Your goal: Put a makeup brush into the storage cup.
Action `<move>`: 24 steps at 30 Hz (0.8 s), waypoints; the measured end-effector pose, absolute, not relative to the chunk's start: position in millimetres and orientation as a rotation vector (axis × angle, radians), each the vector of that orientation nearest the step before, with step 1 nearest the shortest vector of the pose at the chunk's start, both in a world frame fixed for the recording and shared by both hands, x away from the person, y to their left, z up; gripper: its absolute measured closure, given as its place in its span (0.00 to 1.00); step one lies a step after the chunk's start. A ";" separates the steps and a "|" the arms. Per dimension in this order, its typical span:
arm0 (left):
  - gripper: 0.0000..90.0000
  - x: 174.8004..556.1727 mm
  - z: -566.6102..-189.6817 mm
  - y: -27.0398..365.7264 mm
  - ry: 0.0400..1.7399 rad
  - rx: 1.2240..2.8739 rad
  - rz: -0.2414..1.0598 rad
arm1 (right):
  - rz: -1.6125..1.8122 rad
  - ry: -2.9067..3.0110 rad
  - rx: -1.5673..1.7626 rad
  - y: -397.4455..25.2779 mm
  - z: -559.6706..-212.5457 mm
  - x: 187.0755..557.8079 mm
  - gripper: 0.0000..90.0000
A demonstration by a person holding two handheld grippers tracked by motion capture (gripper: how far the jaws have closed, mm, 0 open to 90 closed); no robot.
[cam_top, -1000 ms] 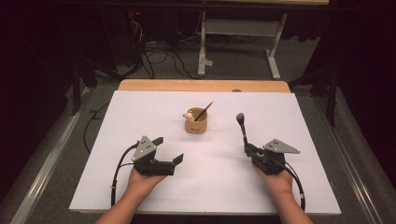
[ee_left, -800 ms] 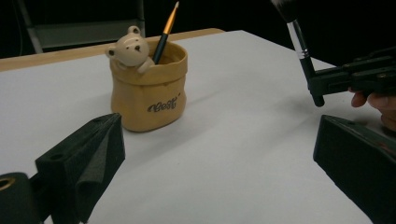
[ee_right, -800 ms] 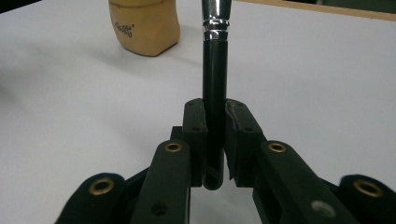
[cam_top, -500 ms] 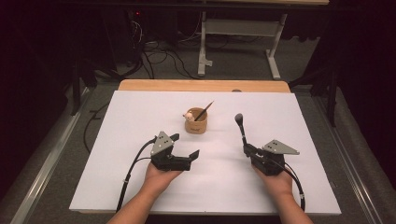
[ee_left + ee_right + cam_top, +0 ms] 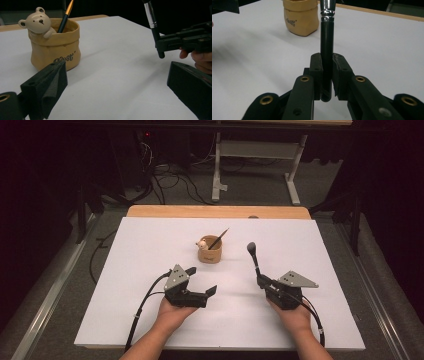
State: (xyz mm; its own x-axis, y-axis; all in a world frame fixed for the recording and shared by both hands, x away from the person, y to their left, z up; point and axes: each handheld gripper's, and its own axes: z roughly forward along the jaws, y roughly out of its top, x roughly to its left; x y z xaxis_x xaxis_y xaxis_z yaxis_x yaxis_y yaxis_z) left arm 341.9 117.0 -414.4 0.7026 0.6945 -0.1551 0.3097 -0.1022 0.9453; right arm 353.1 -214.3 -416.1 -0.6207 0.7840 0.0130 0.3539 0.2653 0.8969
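Right gripper [image 5: 261,281] clamping brush [image 5: 254,258], axis upright, head toward frame top. Left gripper [image 5: 207,295] released, now shifted toward center since earlier.

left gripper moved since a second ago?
Yes. The left gripper shifted right and slightly up the table, closer to the bear pot, which stayed put.

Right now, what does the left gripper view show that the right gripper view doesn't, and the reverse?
Left gripper view: the bear figure on the holder's rim, a gold-tipped pencil inside, and open jaws. Right gripper view: the right gripper with its jaws clamped on the brush's handle. Both: the tan holder, the makeup brush and the white table.
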 end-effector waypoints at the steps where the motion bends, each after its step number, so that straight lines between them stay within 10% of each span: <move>1: 0.04 341.1 -414.0 117.5 0.815 1.692 0.393 | 1.319 2.106 1.025 -213.1 -416.1 352.4 0.91; 24: 0.06 338.5 -409.5 115.8 0.795 1.675 0.364 | 1.375 2.182 0.847 -175.1 -422.5 339.9 0.91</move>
